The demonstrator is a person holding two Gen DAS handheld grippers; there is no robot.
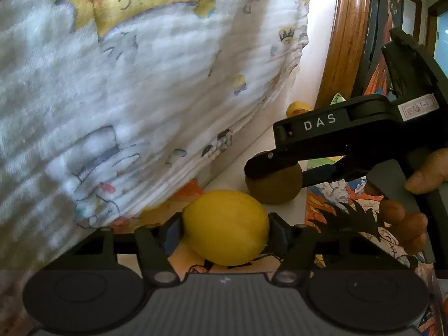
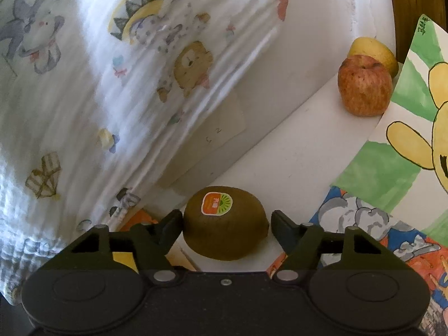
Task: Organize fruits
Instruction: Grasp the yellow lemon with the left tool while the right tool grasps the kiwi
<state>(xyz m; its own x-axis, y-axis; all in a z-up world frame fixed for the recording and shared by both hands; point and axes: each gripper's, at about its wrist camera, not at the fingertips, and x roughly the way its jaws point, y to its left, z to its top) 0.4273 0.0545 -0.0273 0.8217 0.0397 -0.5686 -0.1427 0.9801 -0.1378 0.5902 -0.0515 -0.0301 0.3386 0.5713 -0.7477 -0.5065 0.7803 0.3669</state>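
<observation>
My left gripper (image 1: 225, 228) is shut on a yellow lemon (image 1: 226, 226), both pads pressed against its sides, just above the picture-covered surface. My right gripper (image 2: 226, 225) has its jaws around a brown kiwi (image 2: 225, 226) with an orange-green sticker; the left pad touches it, the right pad stands a small gap away. The kiwi rests on the white surface (image 2: 294, 162). In the left wrist view the right gripper (image 1: 268, 165) shows over the kiwi (image 1: 275, 187). A red apple (image 2: 364, 86) and a yellow fruit (image 2: 372, 49) sit at the far right.
A white quilt with cartoon prints (image 2: 98, 84) bulges over the left side, close to both grippers. Coloured drawings (image 2: 406, 140) lie on the right. A wooden-framed picture (image 1: 350, 33) stands at the back right. A paper slip (image 2: 212, 140) lies under the quilt's edge.
</observation>
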